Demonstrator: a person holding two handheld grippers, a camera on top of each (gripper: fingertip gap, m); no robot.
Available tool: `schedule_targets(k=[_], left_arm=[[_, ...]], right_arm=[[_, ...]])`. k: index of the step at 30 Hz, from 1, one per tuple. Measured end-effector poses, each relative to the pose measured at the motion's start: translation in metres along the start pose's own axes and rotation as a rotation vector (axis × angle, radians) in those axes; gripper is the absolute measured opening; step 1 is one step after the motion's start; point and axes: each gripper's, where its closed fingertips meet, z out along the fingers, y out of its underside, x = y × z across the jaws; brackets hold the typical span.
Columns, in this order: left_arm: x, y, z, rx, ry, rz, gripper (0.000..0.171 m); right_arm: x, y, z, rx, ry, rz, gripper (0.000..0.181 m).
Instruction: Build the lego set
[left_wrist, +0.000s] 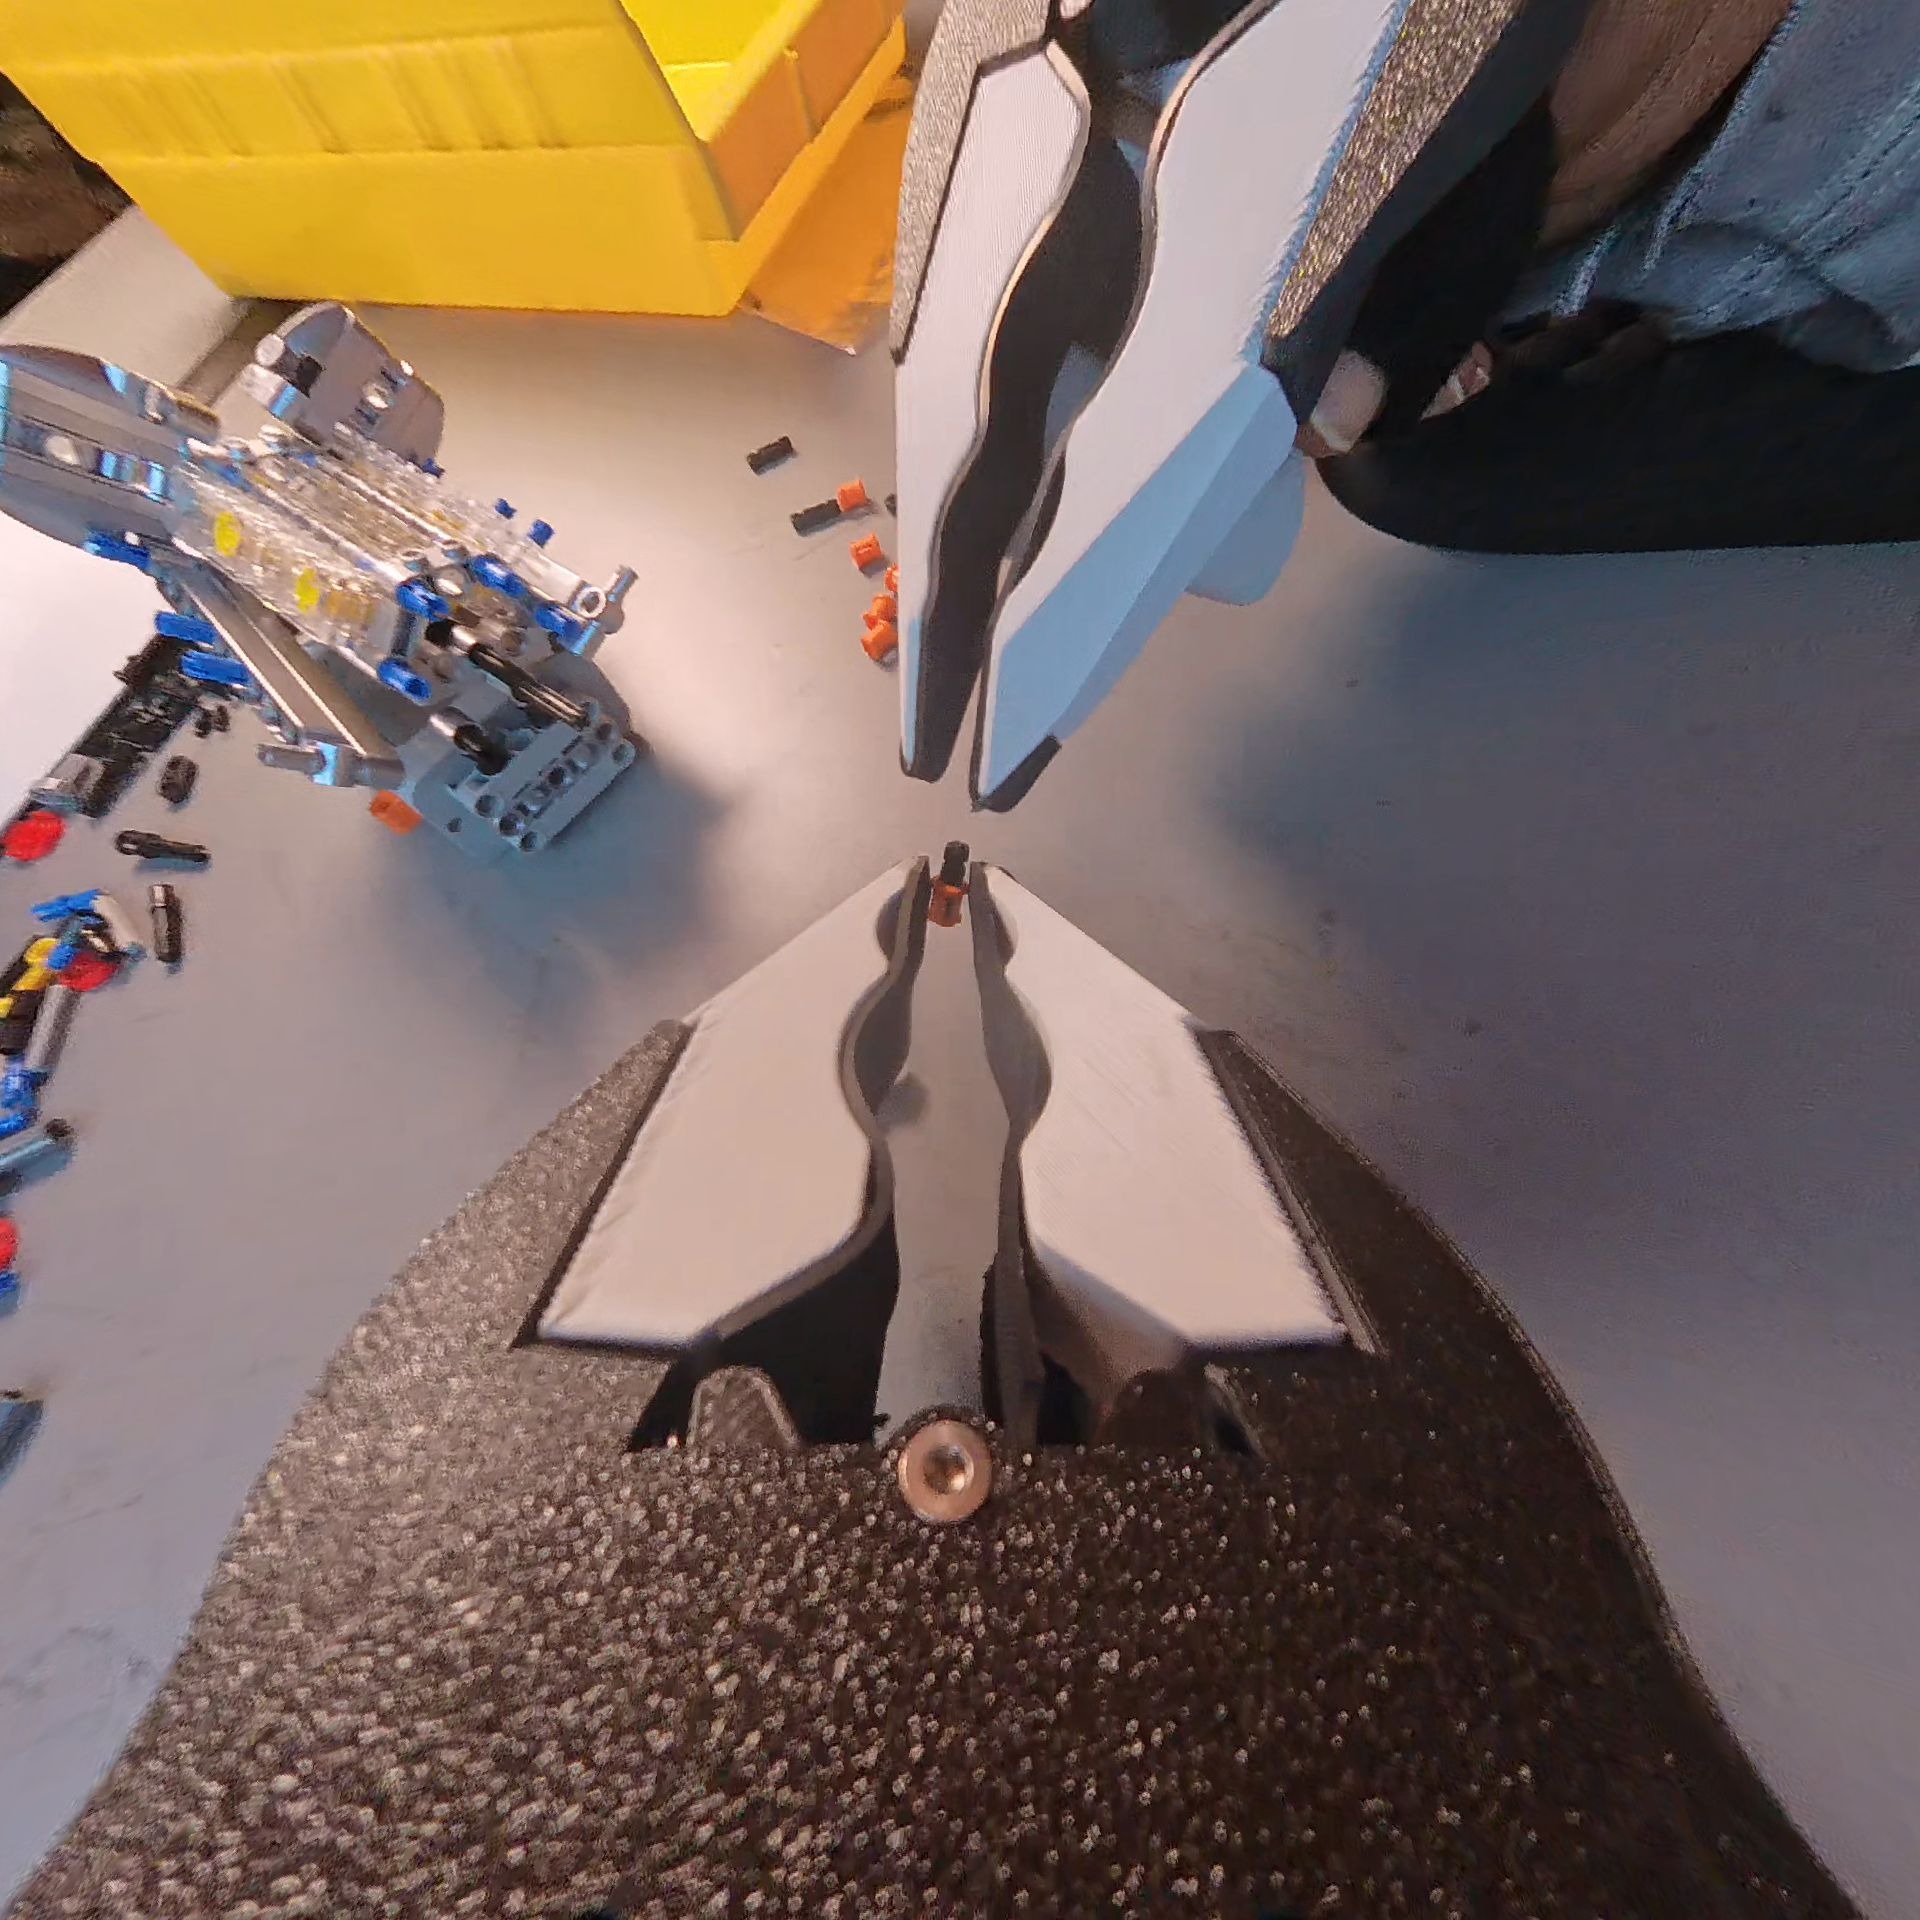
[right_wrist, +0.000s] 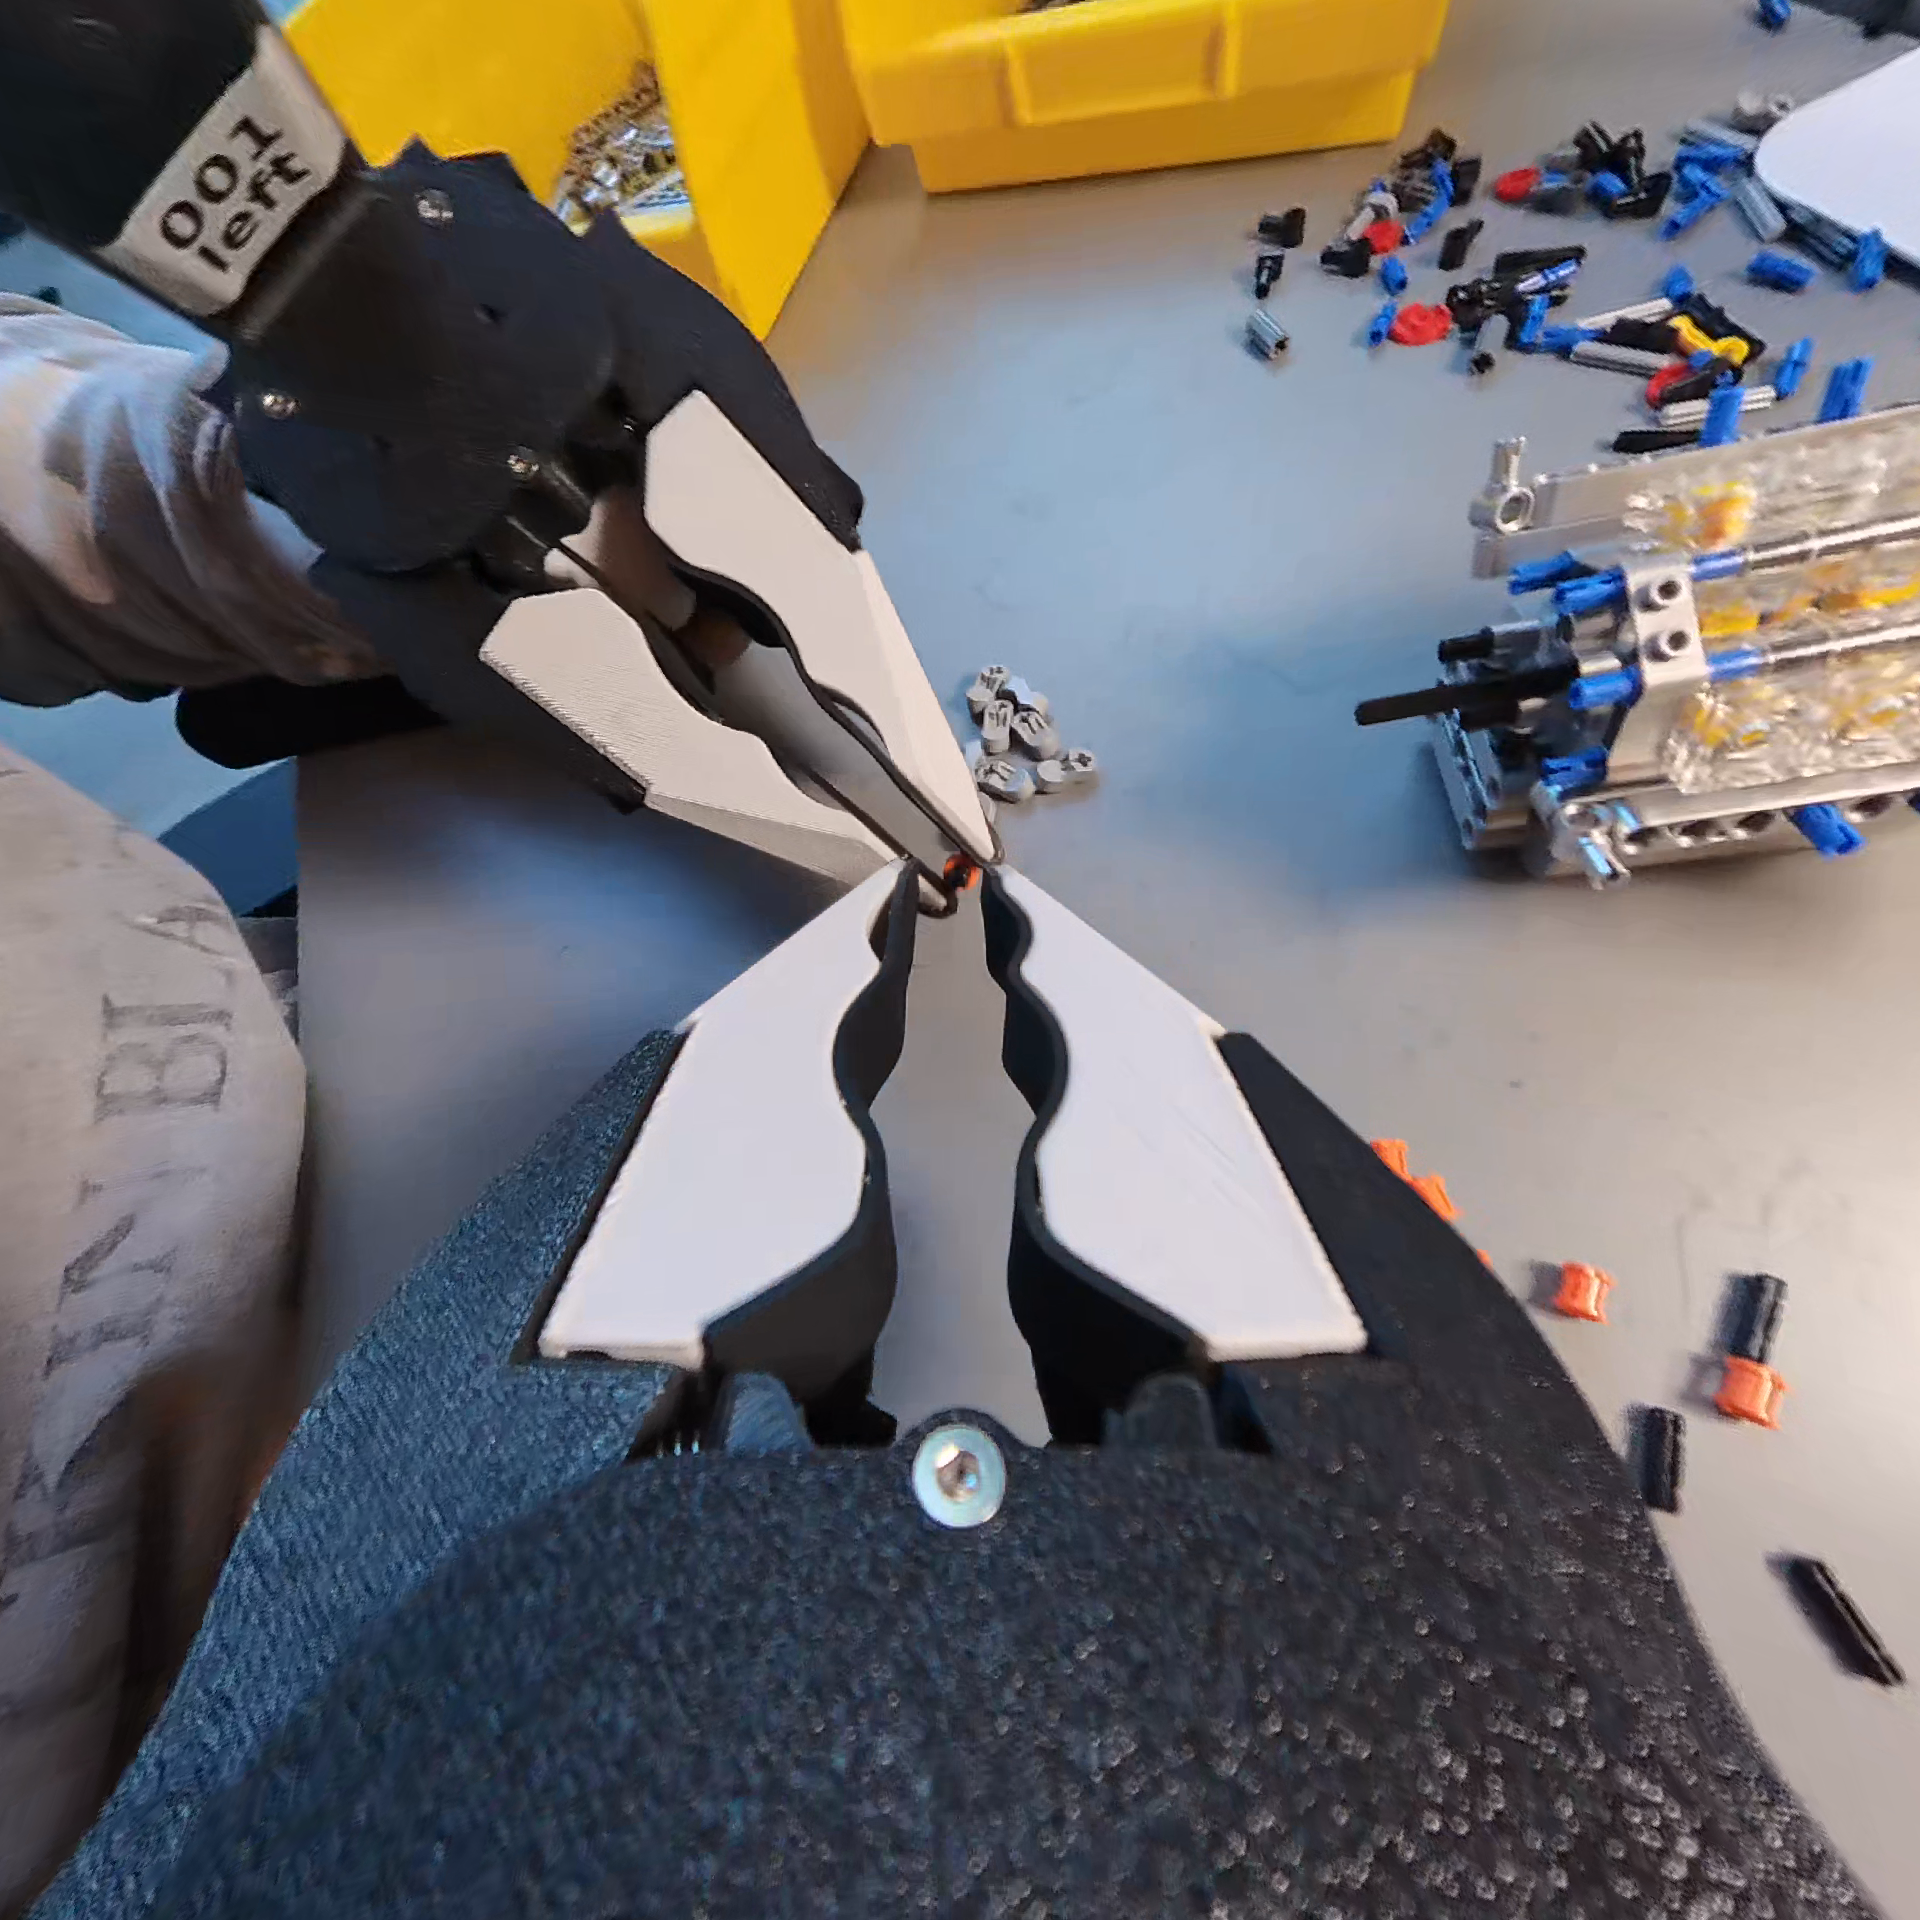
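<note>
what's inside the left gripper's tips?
The left gripper pinches an orange bush with a black pin poking out of it toward the right gripper. How far the pin runs inside the bush is hidden.

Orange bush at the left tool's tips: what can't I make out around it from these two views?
- Orange bush with black pin, held by left tool: too small to tell how deep the pin sits.
- Right wrist view: left tool's fingers cover most of the bush; whether right tool touches it is unclear.
- Yellow bins: cut off by the top edge.
- Loose black pin: blurred.
</note>
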Motion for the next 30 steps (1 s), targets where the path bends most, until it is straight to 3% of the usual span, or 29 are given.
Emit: schedule_targets(k=[3,17,30], left_arm=[[-0.003,-0.008,-0.002,0.037,-0.048,0.049,0.005],[-0.006,-0.025,-0.010,0.081,-0.221,0.310,0.006],[-0.010,-0.023,-0.011,0.050,-0.270,0.374,0.005]], right_arm=[[0.007,0.001,0.001,-0.004,0.031,0.034,0.011],[-0.005,-0.010,-0.006,0.076,-0.108,0.145,0.004],[-0.005,-0.012,-0.003,0.088,-0.115,0.198,0.006]])
